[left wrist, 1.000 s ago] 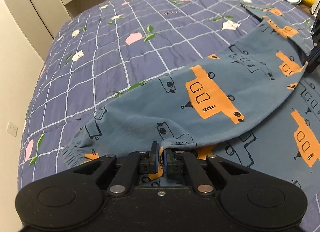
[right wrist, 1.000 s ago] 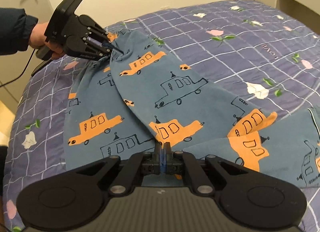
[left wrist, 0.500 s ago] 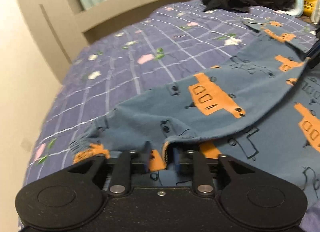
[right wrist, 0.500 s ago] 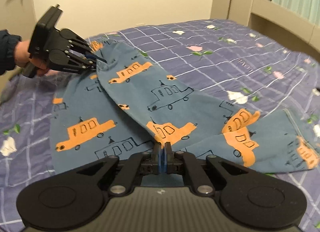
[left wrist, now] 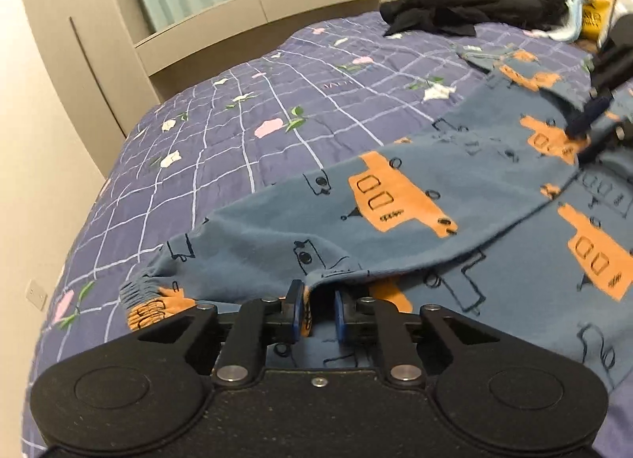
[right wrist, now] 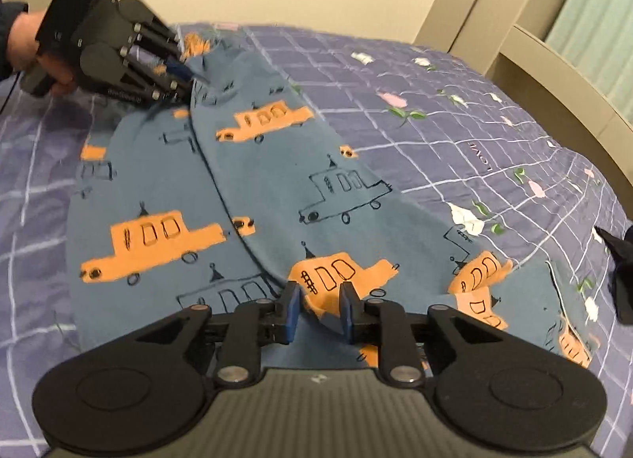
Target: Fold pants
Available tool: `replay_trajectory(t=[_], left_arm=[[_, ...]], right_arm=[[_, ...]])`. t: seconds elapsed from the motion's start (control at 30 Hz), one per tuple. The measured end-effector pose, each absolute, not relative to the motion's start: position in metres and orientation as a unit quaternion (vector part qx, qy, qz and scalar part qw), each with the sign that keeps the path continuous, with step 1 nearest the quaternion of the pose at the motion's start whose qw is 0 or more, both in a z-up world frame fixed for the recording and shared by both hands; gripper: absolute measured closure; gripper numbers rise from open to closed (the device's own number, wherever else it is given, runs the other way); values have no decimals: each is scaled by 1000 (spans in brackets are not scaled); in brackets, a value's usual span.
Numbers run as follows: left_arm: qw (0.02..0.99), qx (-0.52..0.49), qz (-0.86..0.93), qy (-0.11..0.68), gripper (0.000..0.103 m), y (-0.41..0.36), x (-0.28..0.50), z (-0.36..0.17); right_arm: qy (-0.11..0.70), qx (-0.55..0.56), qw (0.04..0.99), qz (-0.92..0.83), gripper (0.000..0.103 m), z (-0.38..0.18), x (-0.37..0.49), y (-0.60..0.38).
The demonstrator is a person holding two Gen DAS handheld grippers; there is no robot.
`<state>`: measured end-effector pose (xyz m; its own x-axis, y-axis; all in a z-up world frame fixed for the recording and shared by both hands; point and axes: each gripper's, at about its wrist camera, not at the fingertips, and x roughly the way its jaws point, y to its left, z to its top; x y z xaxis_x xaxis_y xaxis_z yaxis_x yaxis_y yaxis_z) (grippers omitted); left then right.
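Bed with purple grid quilt (left wrist: 300,110); pants (left wrist: 395,220) laid across it, one leg folded over the other, you are at the release.

Blue car-print pants lie flat on the quilt, upper leg stacked on the lower, cuffs toward the left gripper (left wrist: 319,313), waist end toward the right gripper (right wrist: 319,309). Left jaws: after opening they have just been closing a little, now parted, with a fold of cloth between the pads, seemingly brushing one only. Right jaws: have just been opening, now parted, fabric edge loose between them, no pinch. So the lengthwise fold looks done and let go. Next, judged: back both grippers clear without dragging cloth, then re-grip the cuff end and carry it toward the waist for the crosswise fold; check the cloth drops free of the left pads first. Dark clothes (left wrist: 470,9) at the far side are not involved.
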<state>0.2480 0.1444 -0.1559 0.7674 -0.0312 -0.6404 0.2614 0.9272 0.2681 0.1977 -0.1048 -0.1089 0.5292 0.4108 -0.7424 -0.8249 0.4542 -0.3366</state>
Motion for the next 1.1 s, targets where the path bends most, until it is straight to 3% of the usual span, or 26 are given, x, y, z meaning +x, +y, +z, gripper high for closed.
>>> replay_trajectory(t=[0.3,0.33,0.37,0.4,0.63,1.1], left_arm=[[916,196,-111,332,88,149,248,-158],[917,191,-112,332,88,151,249,-157],[919,181,-112,332,92,153,249,-156],[921,170,-108,332,102,154,250,-155],[934,140,-97,315,103,156,236,-145],[927,175,-128,306,103,151,174,-114]], right_arm=[[279,-450,745,405,78,-116,188,-92],[274,-458,741,408,81,-117,187,-89],[276,-458,739,409,94,-117,189,-87],[277,-455,740,410,98,-117,190,-86],[274,-389,777,412,100,-90,193,-100],[265,-350,789,429,100,-65,140,-122]])
